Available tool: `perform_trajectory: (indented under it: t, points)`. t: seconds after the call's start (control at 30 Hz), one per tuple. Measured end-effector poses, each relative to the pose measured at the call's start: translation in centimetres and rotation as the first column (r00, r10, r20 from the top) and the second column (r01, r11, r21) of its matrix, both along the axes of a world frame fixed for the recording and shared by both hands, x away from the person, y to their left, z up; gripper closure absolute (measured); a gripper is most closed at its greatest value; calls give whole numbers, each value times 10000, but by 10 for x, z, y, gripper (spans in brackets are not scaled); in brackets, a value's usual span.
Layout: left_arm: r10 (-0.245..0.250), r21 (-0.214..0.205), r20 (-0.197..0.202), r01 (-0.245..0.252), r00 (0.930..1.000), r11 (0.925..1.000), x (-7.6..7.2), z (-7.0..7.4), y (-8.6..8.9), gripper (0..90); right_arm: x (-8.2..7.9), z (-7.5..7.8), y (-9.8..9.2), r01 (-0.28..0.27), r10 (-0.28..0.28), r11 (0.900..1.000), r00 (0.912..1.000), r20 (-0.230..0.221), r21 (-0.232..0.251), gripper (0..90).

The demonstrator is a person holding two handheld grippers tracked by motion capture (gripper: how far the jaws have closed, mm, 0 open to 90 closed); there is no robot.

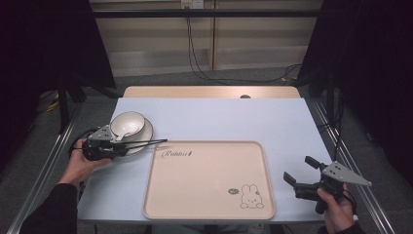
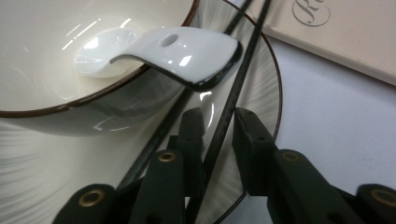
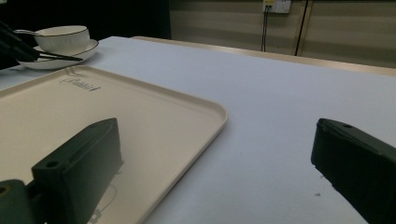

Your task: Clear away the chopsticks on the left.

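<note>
A cream bowl [image 1: 127,124] with a white spoon [image 2: 187,51] in it stands on a plate [image 1: 144,138] at the table's left. Two black chopsticks [image 1: 146,142] lie across the plate's near rim, tips toward the tray [image 1: 209,180]. My left gripper [image 1: 122,146] lies low at their near end. In the left gripper view its jaws [image 2: 219,121] are narrow, with one chopstick [image 2: 229,107] running between them and a sliver of gap beside it; the other chopstick passes left of the jaws. My right gripper [image 1: 298,168] hovers right of the tray, jaws [image 3: 215,140] wide apart and empty.
The beige tray, printed with a rabbit [image 1: 251,196], fills the table's middle front. Pale blue tabletop [image 1: 219,117] lies behind and to the right of it. Dark curtains flank the table, and cables hang at the back wall.
</note>
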State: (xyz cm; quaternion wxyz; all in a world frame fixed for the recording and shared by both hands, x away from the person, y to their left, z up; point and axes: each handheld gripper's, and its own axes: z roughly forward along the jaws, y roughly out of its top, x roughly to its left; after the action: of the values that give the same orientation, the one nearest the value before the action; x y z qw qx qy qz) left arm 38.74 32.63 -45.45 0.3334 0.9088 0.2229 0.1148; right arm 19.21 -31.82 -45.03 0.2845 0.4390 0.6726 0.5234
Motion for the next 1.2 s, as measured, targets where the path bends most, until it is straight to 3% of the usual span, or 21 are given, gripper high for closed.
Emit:
perform_trajectory:
  t: [0.2,0.43,0.57,0.63,0.8,0.93,1.07,1.2]
  points:
    - [-45,-150,-233,42,9997,9999,2,0,-1,852,0,0,0,49,-49,10000,10000,-4,-14,14]
    - [95,-371,-661,-119,9978,9992,1,2,0,855,0,0,0,37,-37,10000,10000,25,-15,14]
    - [198,-599,-573,-232,9982,9979,-1,4,0,856,0,0,0,36,-36,10000,10000,25,-22,14]
    - [187,-741,-798,-246,9966,9969,-3,6,1,856,0,-1,0,69,-68,9999,10000,-64,78,14]
    - [227,-1022,-840,-313,9962,9943,-9,11,0,857,0,0,0,40,-40,10000,10000,-4,26,14]
    - [277,-1466,-860,-401,9959,9884,-15,16,1,857,0,0,0,38,-38,10000,10000,14,47,14]
    - [410,-1575,-1149,-590,9925,9858,-22,21,2,858,0,0,0,27,-27,10000,10000,29,56,14]
    - [550,-1999,-1317,-809,9898,9765,-32,25,4,858,0,0,0,26,-26,10000,10000,34,59,14]
